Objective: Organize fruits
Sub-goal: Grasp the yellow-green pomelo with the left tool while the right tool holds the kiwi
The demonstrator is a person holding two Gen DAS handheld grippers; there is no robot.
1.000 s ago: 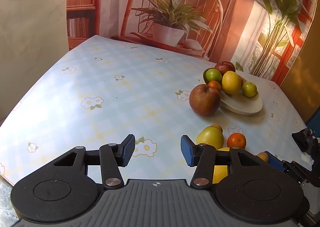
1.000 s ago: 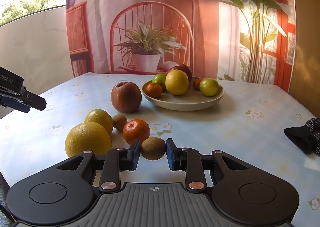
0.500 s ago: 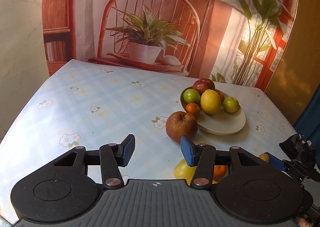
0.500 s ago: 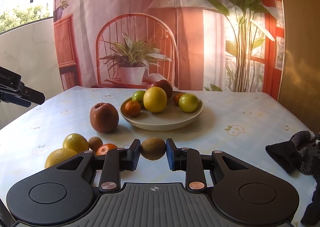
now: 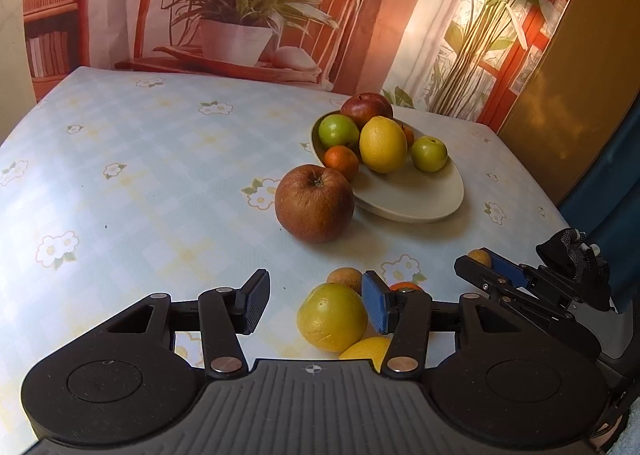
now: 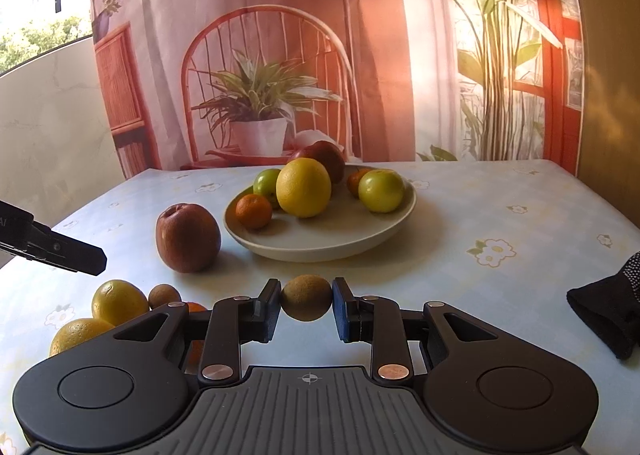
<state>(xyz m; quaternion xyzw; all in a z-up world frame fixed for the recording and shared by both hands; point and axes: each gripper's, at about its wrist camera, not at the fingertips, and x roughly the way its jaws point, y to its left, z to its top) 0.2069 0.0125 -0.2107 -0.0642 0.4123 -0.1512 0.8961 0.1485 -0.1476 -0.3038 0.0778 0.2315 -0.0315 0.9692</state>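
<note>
My right gripper [image 6: 306, 305] is shut on a brown kiwi [image 6: 306, 303], held above the table in front of the cream bowl [image 6: 340, 245]. The bowl holds a yellow citrus [image 6: 304, 187], green apples [image 6: 381, 191], a mandarin [image 6: 253, 211] and a red apple. A large brown apple [image 6: 187, 237] stands left of the bowl. My left gripper [image 5: 316, 307] is open and empty above loose fruit: a yellow-green fruit [image 5: 332, 322], a second kiwi [image 5: 345, 278], a mandarin and a yellow citrus partly hidden by its fingers. The right gripper shows in the left wrist view [image 5: 486, 267].
The table has a pale blue checked cloth with flowers [image 5: 120, 175]. A dark glove [image 6: 608, 315] lies at the right. A printed backdrop of a chair and plant hangs behind the far edge. The left gripper's finger [image 6: 60, 251] juts in from the left.
My right gripper has carried the kiwi up and forward toward the bowl. My left gripper has tilted down and moved over the loose fruit, still open.
</note>
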